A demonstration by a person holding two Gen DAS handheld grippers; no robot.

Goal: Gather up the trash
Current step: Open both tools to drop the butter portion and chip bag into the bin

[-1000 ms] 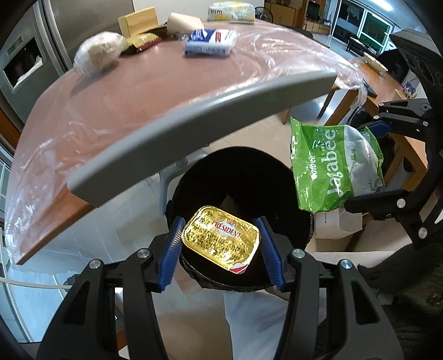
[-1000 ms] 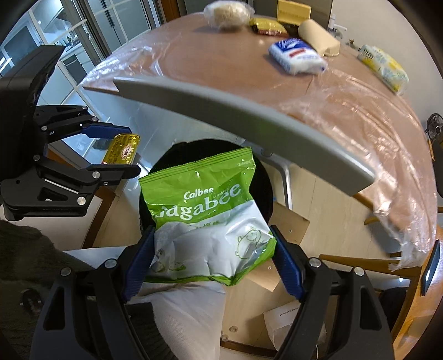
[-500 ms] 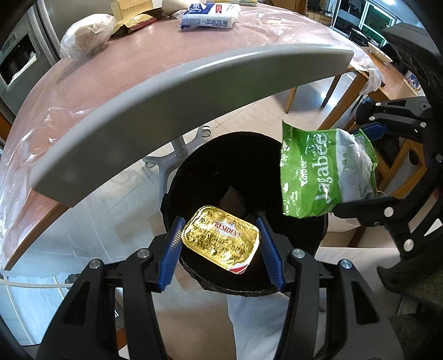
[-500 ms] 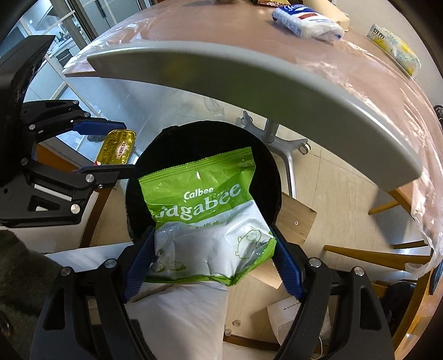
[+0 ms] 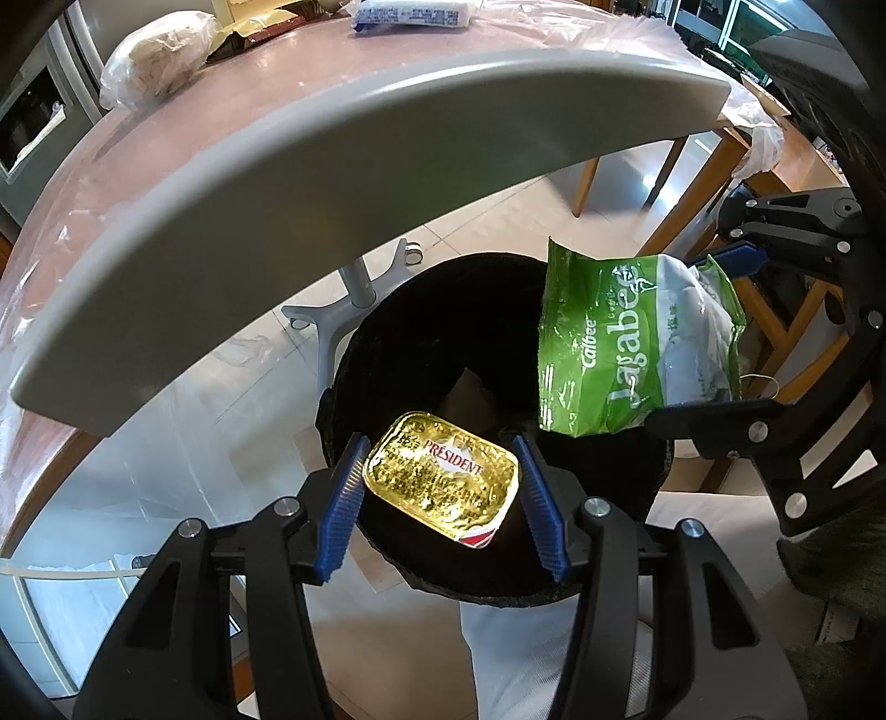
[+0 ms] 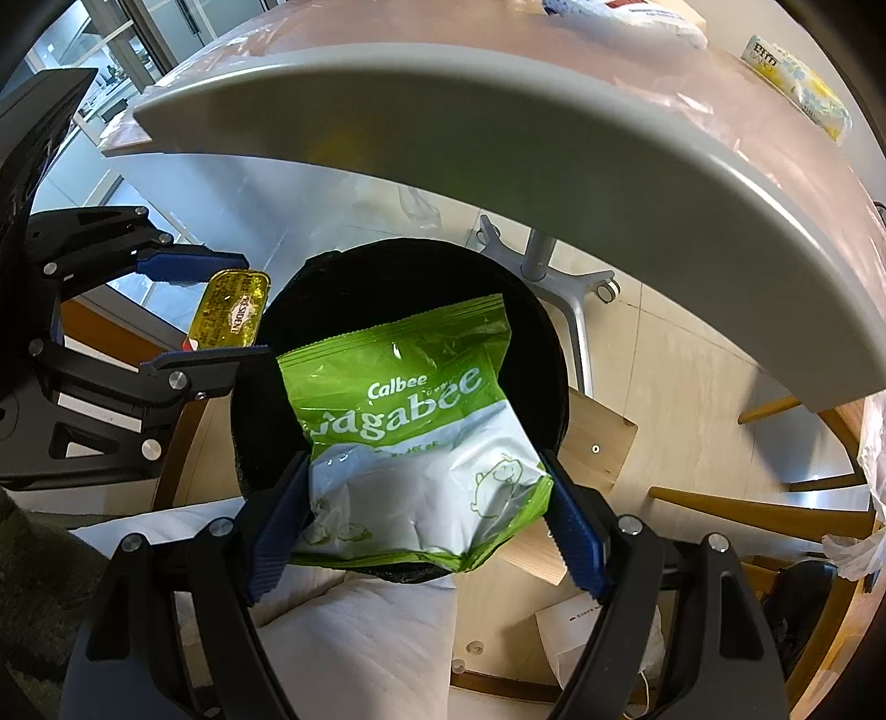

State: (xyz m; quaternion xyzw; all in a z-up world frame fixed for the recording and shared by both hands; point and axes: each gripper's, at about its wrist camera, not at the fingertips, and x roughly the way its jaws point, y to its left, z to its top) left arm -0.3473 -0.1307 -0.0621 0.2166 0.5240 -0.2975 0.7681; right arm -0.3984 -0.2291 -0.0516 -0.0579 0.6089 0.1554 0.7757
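Observation:
My left gripper point(image 5: 440, 487) is shut on a gold President butter tub point(image 5: 442, 481) and holds it over the near rim of a round black bin point(image 5: 487, 310) on the floor. My right gripper point(image 6: 426, 520) is shut on a green and white Calbee Jagabee snack bag point(image 6: 410, 426), held over the same bin point(image 6: 531, 310). The bag also shows in the left wrist view point(image 5: 631, 343), with the right gripper point(image 5: 736, 332) behind it. The butter tub point(image 6: 230, 310) and the left gripper point(image 6: 205, 310) show at the left in the right wrist view.
A grey-edged table point(image 5: 354, 160) covered in clear plastic overhangs the bin. On it lie a blue-white packet point(image 5: 410, 14), a wrapped bundle point(image 5: 155, 61) and a yellow packet point(image 6: 797, 83). The table's grey wheeled foot point(image 6: 559, 277), wooden chair legs point(image 6: 764, 504) and a cardboard piece point(image 6: 598, 443) stand around the bin.
Both grippers have moved lower and closer over the bin, still holding the butter tub and the snack bag. The table edge now sits higher in both views.

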